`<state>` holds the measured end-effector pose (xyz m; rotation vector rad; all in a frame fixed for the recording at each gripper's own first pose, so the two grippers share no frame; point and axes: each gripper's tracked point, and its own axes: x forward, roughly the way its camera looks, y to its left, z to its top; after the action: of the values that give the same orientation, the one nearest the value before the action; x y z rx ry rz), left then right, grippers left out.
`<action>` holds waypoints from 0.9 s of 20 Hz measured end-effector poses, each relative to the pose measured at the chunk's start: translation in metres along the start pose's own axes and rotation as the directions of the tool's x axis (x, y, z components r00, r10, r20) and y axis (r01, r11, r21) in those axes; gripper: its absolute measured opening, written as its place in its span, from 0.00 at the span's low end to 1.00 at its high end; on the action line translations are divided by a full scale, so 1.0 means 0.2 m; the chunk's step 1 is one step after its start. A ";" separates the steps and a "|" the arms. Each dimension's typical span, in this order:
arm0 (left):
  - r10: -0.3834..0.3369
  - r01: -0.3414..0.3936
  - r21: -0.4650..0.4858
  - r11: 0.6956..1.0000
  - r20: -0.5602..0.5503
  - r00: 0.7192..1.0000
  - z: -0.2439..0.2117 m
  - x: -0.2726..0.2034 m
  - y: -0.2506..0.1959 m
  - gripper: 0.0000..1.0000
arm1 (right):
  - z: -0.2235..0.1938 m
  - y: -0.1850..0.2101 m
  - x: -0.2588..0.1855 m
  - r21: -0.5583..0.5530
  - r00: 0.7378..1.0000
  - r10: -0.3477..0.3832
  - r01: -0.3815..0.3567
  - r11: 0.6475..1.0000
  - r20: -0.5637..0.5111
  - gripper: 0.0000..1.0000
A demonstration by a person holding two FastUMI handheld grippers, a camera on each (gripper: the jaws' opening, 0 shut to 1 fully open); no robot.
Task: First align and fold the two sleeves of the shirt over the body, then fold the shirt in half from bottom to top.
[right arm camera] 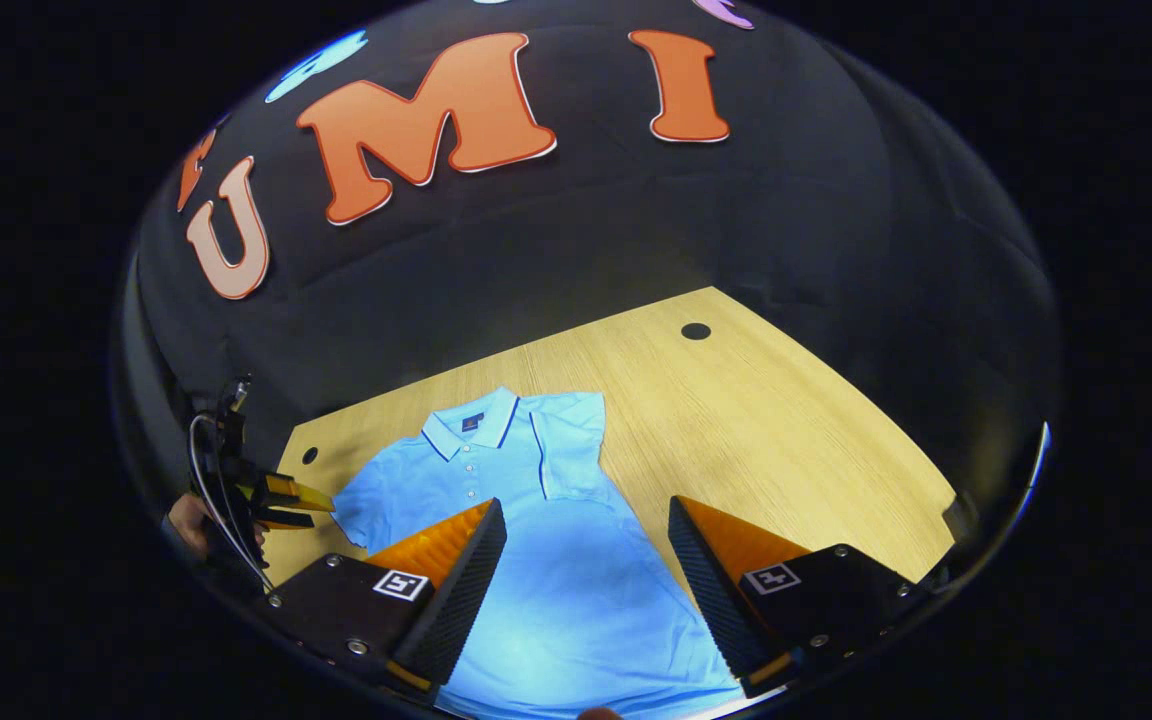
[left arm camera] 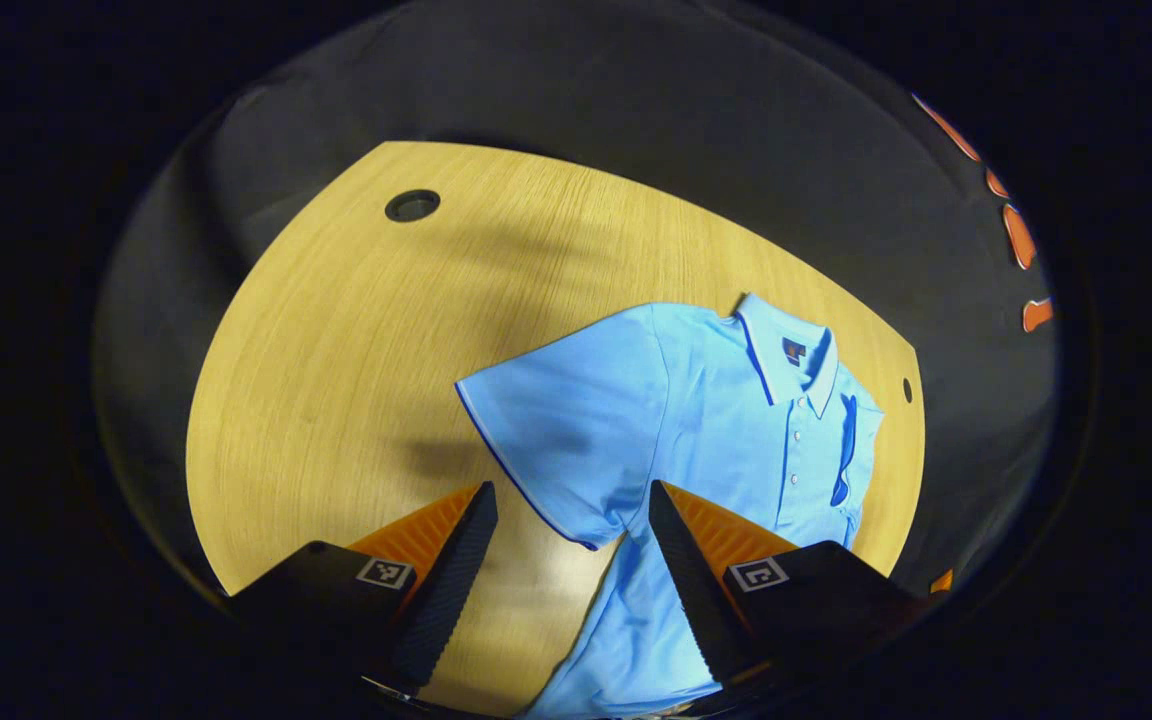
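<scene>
A light blue polo shirt (left arm camera: pixel 726 420) lies face up on the wooden table (left arm camera: pixel 336 350), collar toward the far side. One short sleeve (left arm camera: pixel 556 430) is spread flat, and my left gripper (left arm camera: pixel 570 487) hovers open just above its hem, holding nothing. The other sleeve (right arm camera: pixel 571 440) lies folded inward over the chest. My right gripper (right arm camera: pixel 586 503) stands open over the shirt's body (right arm camera: pixel 546 580), with no cloth between its fingers. At the far left of the right gripper view, a hand (right arm camera: pixel 186 525) holds the left gripper (right arm camera: pixel 286 503) beside the spread sleeve (right arm camera: pixel 361 510).
A round cable hole (left arm camera: pixel 412 205) sits near the table's far corner, and a smaller hole (left arm camera: pixel 906 390) lies beyond the collar. Bare wood (right arm camera: pixel 786 430) stretches beside the shirt in the right gripper view, with another hole (right arm camera: pixel 695 331). Black cloth surrounds the table.
</scene>
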<state>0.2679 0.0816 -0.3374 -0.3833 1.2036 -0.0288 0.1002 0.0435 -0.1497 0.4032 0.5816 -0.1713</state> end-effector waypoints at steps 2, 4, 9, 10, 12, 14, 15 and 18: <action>0.033 -0.034 -0.040 0.999 -0.043 0.999 -0.01 0.07 0.04 0.91 | -0.01 -0.04 -0.05 0.001 1.000 -0.016 0.016 1.000 0.019 0.99; 0.051 -0.057 -0.069 0.996 -0.089 0.995 -0.02 0.14 0.07 0.90 | -0.03 -0.05 -0.09 -0.003 0.999 -0.022 0.022 1.000 0.029 0.99; 0.116 -0.132 -0.092 0.987 -0.159 0.980 -0.01 0.25 0.13 0.90 | -0.11 -0.07 -0.15 -0.054 0.998 -0.056 0.057 0.997 0.011 0.99; 0.144 -0.156 -0.070 0.985 -0.149 0.978 0.02 0.25 0.14 0.87 | -0.13 -0.07 -0.16 -0.064 0.998 -0.055 0.055 0.996 0.007 0.99; 0.210 -0.217 -0.028 0.976 -0.160 0.965 0.03 0.27 0.18 0.82 | -0.13 -0.04 -0.17 -0.082 0.999 -0.046 0.047 0.996 0.007 0.99; 0.233 -0.237 -0.013 0.971 -0.138 0.963 0.06 0.29 0.17 0.72 | -0.13 -0.04 -0.18 -0.093 0.999 -0.046 0.047 0.995 0.015 0.99; 0.229 -0.233 -0.008 0.973 -0.133 0.964 0.06 0.28 0.14 0.58 | -0.14 -0.04 -0.18 -0.093 0.999 -0.049 0.050 0.994 0.013 0.99; 0.223 -0.224 0.004 0.975 -0.123 0.967 0.07 0.30 0.11 0.17 | -0.16 -0.03 -0.19 -0.079 0.999 -0.035 0.035 0.996 0.006 0.99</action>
<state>0.2998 0.0917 -0.3941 -0.2555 1.3636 0.1507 0.0511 0.0536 -0.1544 0.3158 0.5889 -0.1822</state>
